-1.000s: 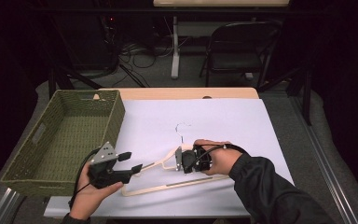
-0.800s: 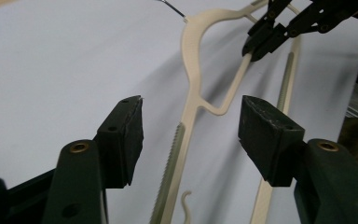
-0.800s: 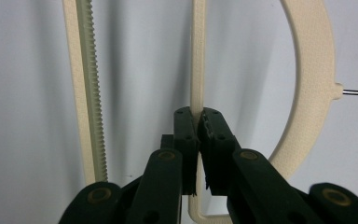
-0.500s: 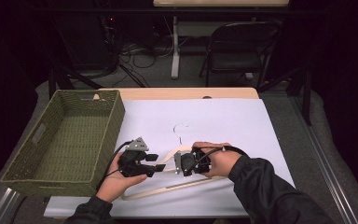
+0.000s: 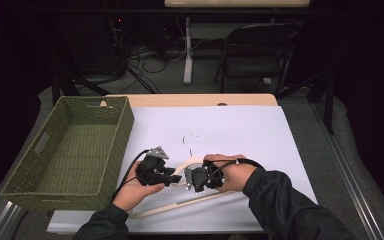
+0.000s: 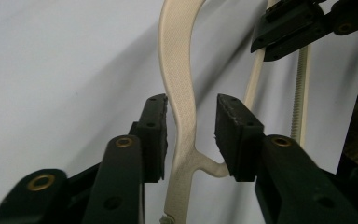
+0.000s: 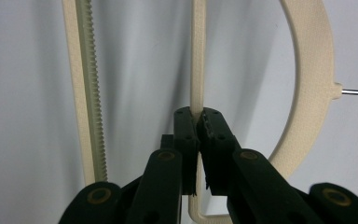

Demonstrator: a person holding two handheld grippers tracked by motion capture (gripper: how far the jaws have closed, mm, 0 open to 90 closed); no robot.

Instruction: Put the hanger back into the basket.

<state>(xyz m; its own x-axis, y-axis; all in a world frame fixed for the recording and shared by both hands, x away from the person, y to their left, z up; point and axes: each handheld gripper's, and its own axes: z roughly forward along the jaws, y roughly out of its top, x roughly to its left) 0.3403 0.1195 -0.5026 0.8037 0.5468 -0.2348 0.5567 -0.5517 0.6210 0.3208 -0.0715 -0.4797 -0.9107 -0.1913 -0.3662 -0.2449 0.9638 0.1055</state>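
A cream plastic hanger with a metal hook lies on the white table cover. My right gripper is shut on a thin inner bar of the hanger, its pads pinching the bar. My left gripper has come in from the left. Its jaws straddle the hanger's curved arm and have just been closing. The left pad is at the arm, and a gap remains at the other pad. The right gripper's jaws show at the top of the left gripper view.
A green woven basket stands on the table's left side, close to my left hand. Behind the table are a folding chair, table legs and cables on the floor.
My left hand has moved right from beside the basket to the hanger, and its jaws have narrowed around the hanger's arm. The right hand and hanger have stayed put.
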